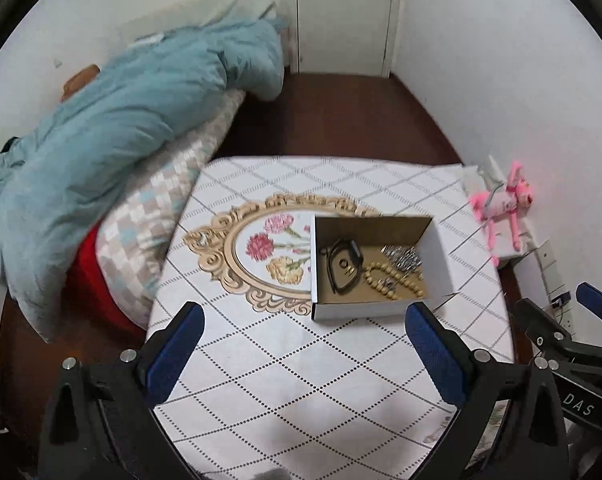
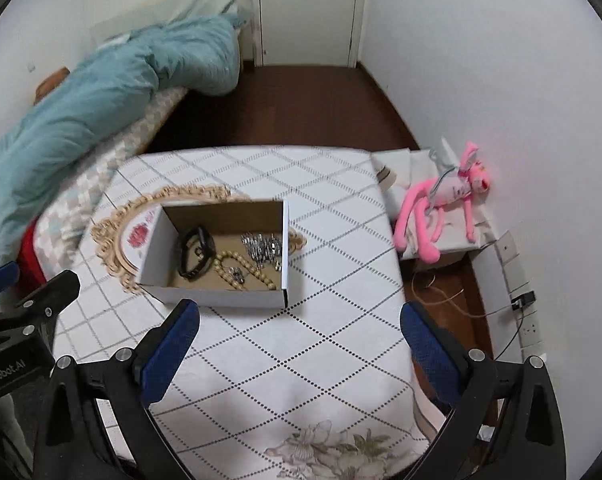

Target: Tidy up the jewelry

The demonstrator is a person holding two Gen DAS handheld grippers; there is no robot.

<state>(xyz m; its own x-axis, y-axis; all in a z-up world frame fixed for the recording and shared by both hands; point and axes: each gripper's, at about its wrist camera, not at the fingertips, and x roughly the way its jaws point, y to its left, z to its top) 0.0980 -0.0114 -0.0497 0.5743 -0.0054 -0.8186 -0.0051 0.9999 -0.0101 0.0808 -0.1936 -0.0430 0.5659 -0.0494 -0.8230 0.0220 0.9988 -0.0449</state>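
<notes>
A white cardboard box (image 1: pixel 357 309) with a brown inside stands on the table; it also shows in the right wrist view (image 2: pixel 221 297). In it lie a black band (image 1: pixel 343 266) (image 2: pixel 195 254), a beige bead string (image 1: pixel 381 276) (image 2: pixel 237 262) and a silver chain piece (image 1: pixel 403 256) (image 2: pixel 263 246). My left gripper (image 1: pixel 305 320) is open and empty, just short of the box's near wall. My right gripper (image 2: pixel 301 318) is open and empty, near the box's right corner, above the cloth.
The table (image 1: pixel 285 380) carries a diamond-pattern cloth and an oval floral tray with a gilt frame (image 1: pixel 237 256) left of the box. A bed with a teal duvet (image 1: pixel 113 132) is at the left. A pink plush toy (image 2: pixel 441 208) lies on a low stand at the right.
</notes>
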